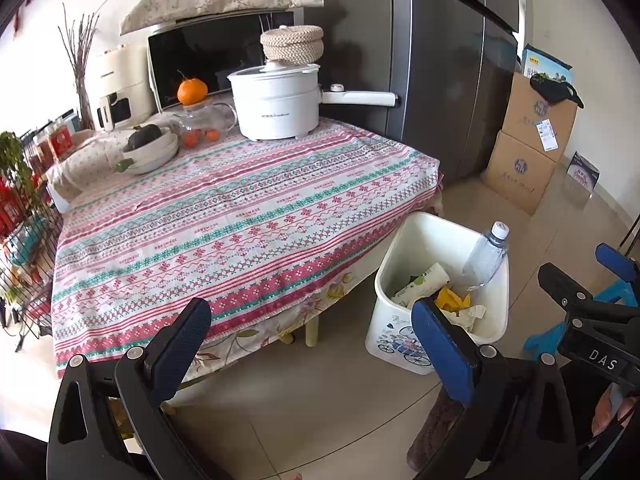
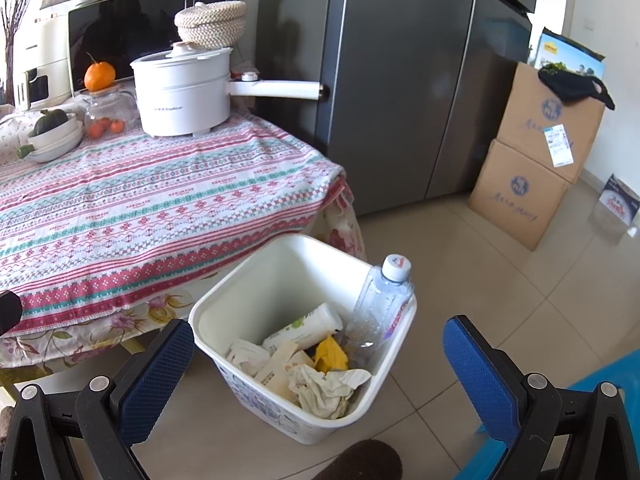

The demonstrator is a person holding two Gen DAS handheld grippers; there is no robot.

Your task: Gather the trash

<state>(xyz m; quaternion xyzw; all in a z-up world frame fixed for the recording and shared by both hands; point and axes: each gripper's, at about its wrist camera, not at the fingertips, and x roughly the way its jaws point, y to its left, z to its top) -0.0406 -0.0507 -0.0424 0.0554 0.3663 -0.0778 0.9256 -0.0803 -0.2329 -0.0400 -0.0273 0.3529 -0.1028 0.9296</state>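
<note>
Beside the white bin (image 2: 240, 344), both claws hang spread and empty: left claw (image 1: 312, 344), right claw (image 2: 318, 364). Its plastic bottle (image 2: 380, 304), leaning on the bin's rim, looks light, crushable and slick; grip it mid-body.

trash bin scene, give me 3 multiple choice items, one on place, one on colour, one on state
1. Where does the trash bin stand?
A. on the table
B. on the floor beside the table
C. on the cardboard boxes

2. What colour is the cap of the plastic bottle?
A. white
B. red
C. green

3. How is the right gripper?
A. shut on the bottle
B. shut on paper
C. open, holding nothing

Answers: 1 B, the bin rests on tiles by the table corner; 2 A, the cap shows white; 3 C, both fingers stand wide apart.
</note>
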